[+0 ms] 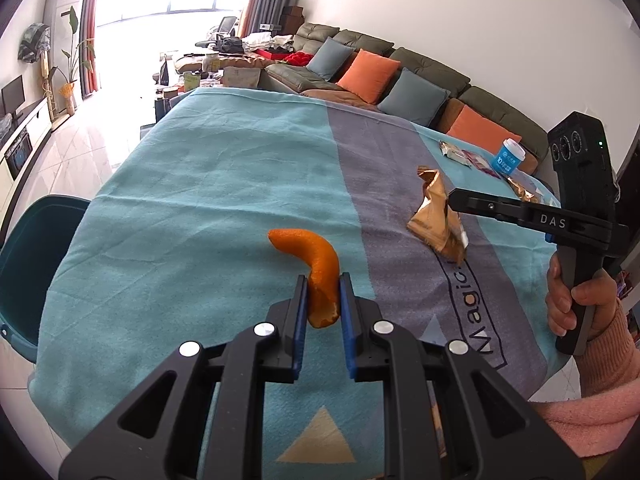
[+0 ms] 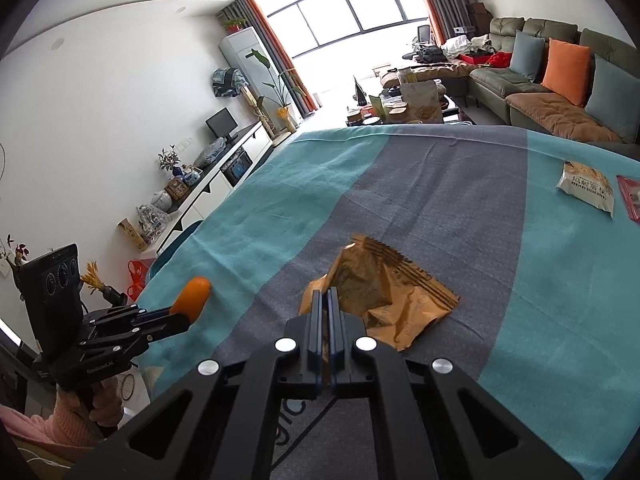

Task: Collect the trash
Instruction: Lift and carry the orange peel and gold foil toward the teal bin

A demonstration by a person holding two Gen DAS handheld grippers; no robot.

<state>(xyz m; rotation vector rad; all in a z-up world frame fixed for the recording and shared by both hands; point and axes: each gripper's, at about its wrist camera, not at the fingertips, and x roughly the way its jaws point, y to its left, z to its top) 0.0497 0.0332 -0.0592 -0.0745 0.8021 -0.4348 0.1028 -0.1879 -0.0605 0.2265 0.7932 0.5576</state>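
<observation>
Trash lies spread over a desk covered by a teal and grey cloth. The left tool has its blue pads pressed on a curl of orange peel, the lower end of the peel caught between them while the rest bends up and to the left, clear of the cloth. The right tool is clamped tight on the near edge of a crumpled gold wrapper; seen from the left wrist, that wrapper hangs from the finger tips with its bottom corner at or just above the grey stripe. A hand in a pink sleeve grips the right tool's handle. Further back on the right side of the desk lie a pale snack packet, a red-edged packet just beside it, and a blue and white cup. A dark teal bin stands at the left edge of the desk
</observation>
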